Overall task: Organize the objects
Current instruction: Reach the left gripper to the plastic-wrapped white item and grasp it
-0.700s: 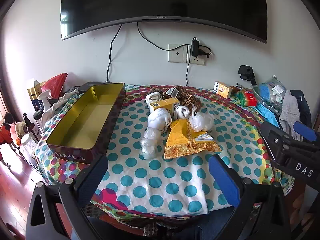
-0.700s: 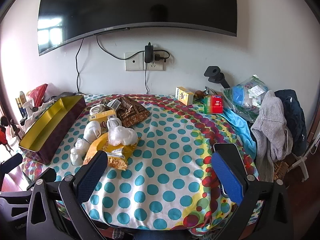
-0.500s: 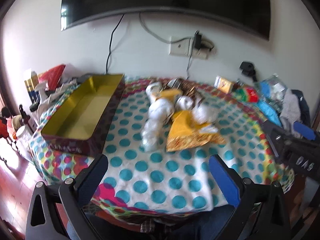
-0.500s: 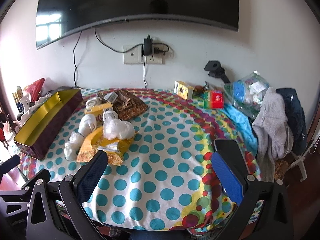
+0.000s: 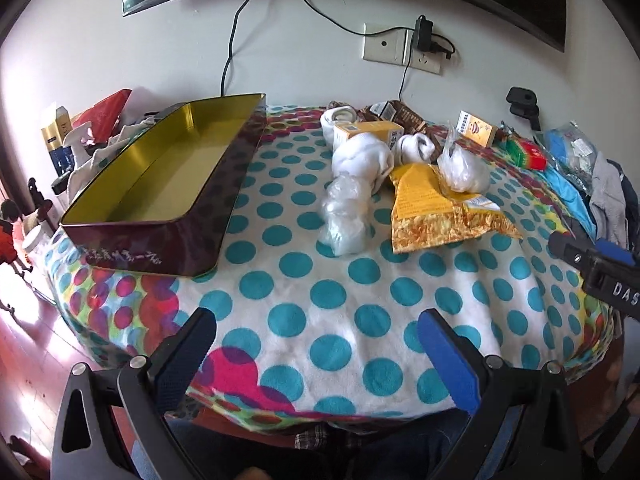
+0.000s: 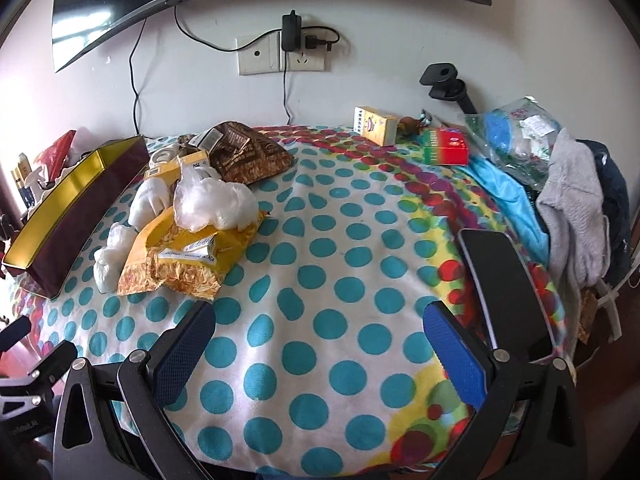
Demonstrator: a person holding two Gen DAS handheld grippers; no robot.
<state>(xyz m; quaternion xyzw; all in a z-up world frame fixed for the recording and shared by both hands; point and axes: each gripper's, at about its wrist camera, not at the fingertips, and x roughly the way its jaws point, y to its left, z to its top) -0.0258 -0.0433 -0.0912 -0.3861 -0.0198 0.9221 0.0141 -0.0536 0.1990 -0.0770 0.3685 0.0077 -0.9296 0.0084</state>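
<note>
An empty gold-lined tin (image 5: 160, 184) with dark red sides stands on the left of the polka-dot tablecloth (image 5: 332, 320); it also shows in the right wrist view (image 6: 72, 200). A heap lies mid-table: a yellow snack bag (image 5: 432, 208) (image 6: 188, 248), clear plastic bags (image 5: 348, 208) (image 6: 212, 200), white rolled socks (image 5: 360, 156), a yellow box (image 5: 368, 132) and a brown packet (image 6: 244, 152). My left gripper (image 5: 316, 356) is open and empty at the near edge. My right gripper (image 6: 320, 348) is open and empty over the cloth.
A yellow-white box (image 6: 376, 124) and a red-green box (image 6: 446, 146) sit at the back right. Clothes (image 6: 576, 204) and a plastic bag (image 6: 516, 136) pile at the right edge. A black phone (image 6: 504, 288) lies near my right fingers. Bottles and boxes (image 5: 60, 140) crowd the left side.
Both grippers have moved forward and lower toward the table, so the heap and tin look closer. Both stay open and empty.
</note>
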